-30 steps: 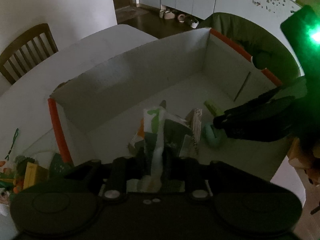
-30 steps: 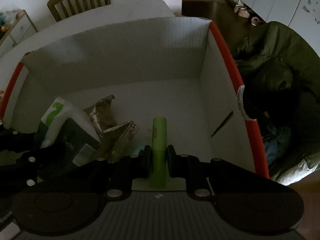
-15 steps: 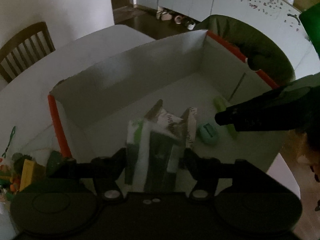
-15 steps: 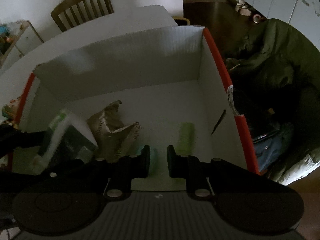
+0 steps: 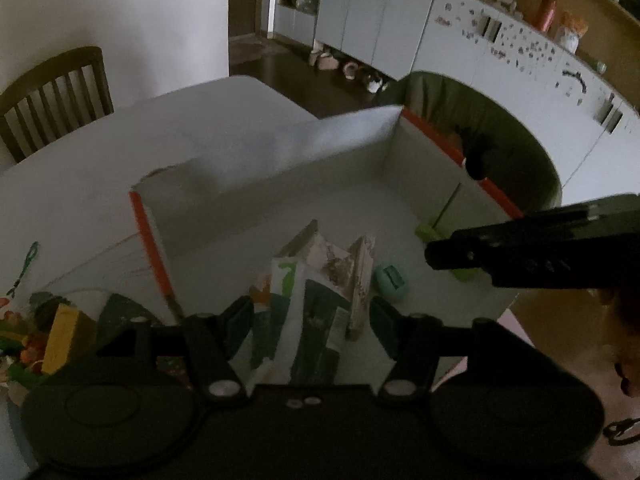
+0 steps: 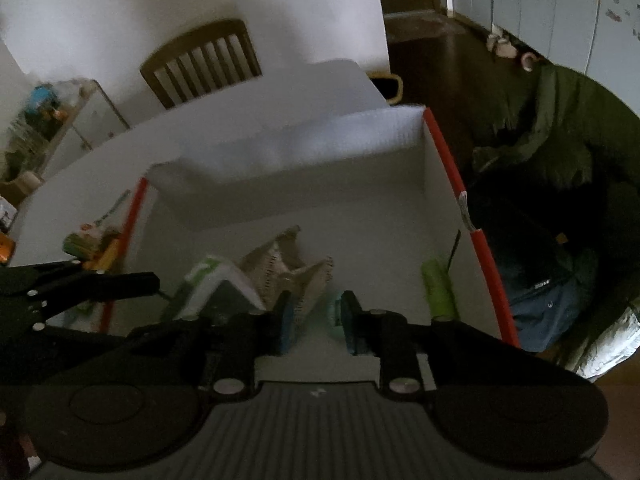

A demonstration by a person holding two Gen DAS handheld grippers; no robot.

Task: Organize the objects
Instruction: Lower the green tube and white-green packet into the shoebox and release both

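Observation:
A white cardboard box [image 5: 280, 168] [image 6: 320, 148] with orange edges stands on the table. On its floor lie a green-and-white pouch [image 5: 296, 312] [image 6: 216, 280], a crumpled brownish packet [image 5: 340, 256] [image 6: 288, 264], a teal round thing [image 5: 390, 280] and a light green tube [image 6: 438, 288] by the right wall. My left gripper [image 5: 312, 324] hovers over the pouch, its jaws opening, pads clear of it. My right gripper [image 6: 316, 320] hangs above the box floor, jaws opening with nothing between them. In the left wrist view it [image 5: 520, 252] covers part of the tube [image 5: 430, 236].
The box sits on a white table [image 5: 100, 160]. Left of it lie a yellow block [image 5: 60, 336] and small colourful clutter [image 6: 88, 240]. A wooden chair [image 5: 52, 96] [image 6: 204, 60] stands behind, a dark green jacket [image 6: 560, 120] to the right.
The left gripper let go of the pouch, opened and rose. The right gripper released the green tube, which now lies by the right wall, then lifted and began to part.

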